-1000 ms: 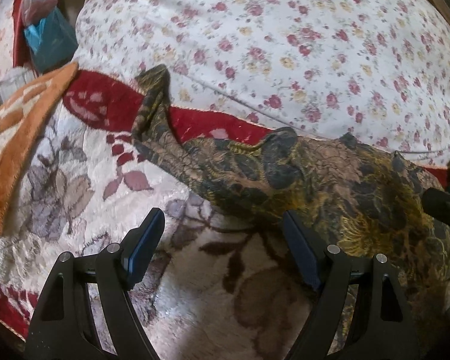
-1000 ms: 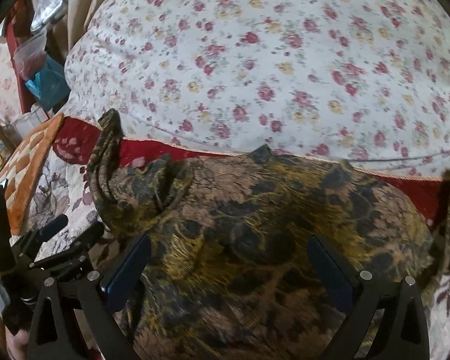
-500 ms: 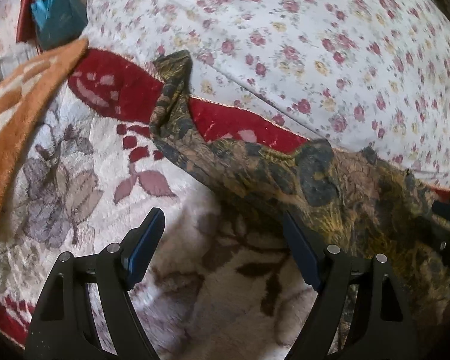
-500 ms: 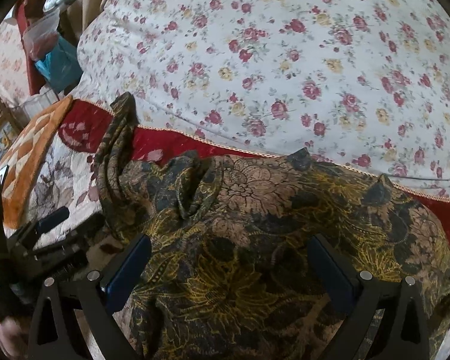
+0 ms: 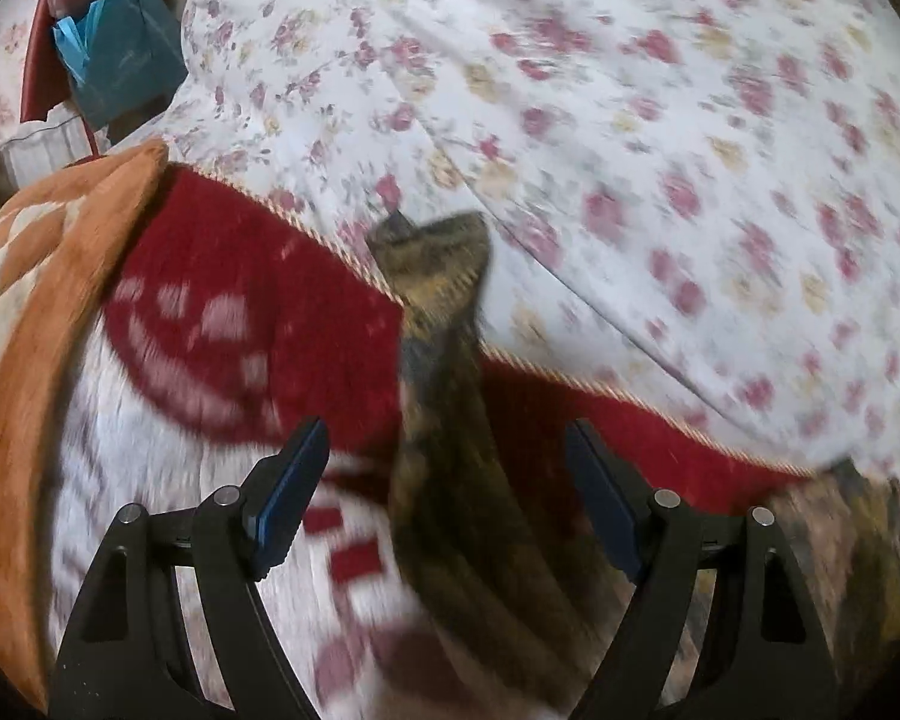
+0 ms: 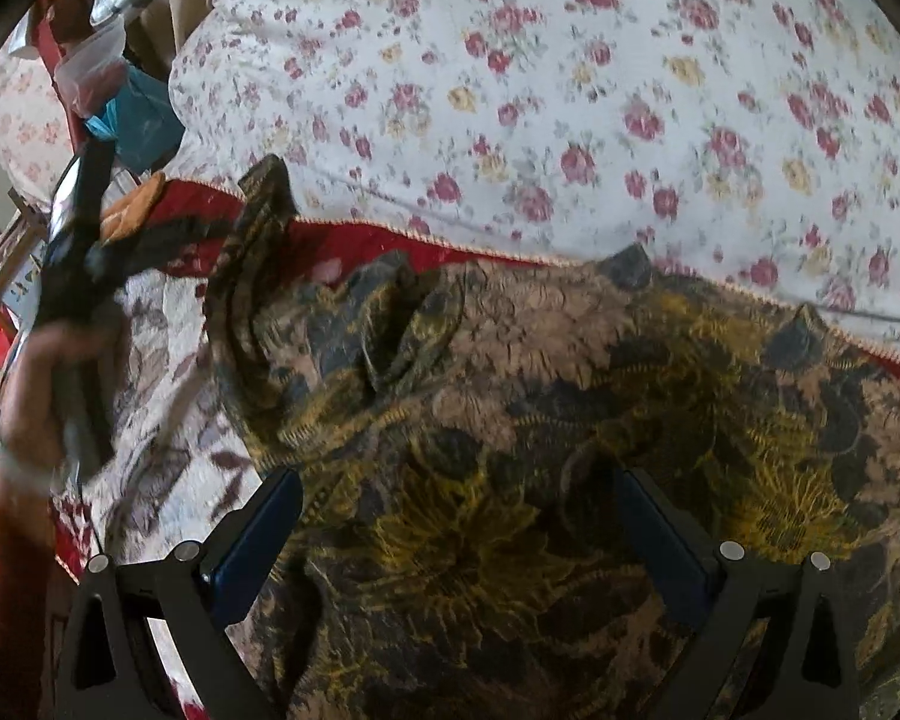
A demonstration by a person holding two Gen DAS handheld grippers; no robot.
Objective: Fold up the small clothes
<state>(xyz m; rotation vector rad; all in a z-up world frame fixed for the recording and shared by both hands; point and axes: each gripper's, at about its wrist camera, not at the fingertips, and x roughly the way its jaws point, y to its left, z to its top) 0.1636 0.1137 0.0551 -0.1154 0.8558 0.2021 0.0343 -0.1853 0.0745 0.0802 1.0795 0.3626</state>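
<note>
A dark brown and gold patterned garment point(image 6: 540, 420) lies spread on a red and cream blanket point(image 6: 168, 372). One narrow sleeve or strap point(image 5: 444, 372) of it stretches out to the left and ends against the floral bedding. My left gripper point(image 5: 444, 486) is open, its jaws on either side of that strip, just above it. It also shows in the right wrist view point(image 6: 84, 252), held by a hand. My right gripper point(image 6: 462, 534) is open and empty above the garment's body.
White bedding with red flowers point(image 5: 630, 120) rises behind the garment. An orange checked blanket point(image 5: 36, 312) lies at the left. A blue bag point(image 5: 120, 60) and clutter stand at the far left.
My left gripper has moved left and forward along the garment to its narrow strip, which now lies between the jaws. The right gripper has edged closer over the garment's body.
</note>
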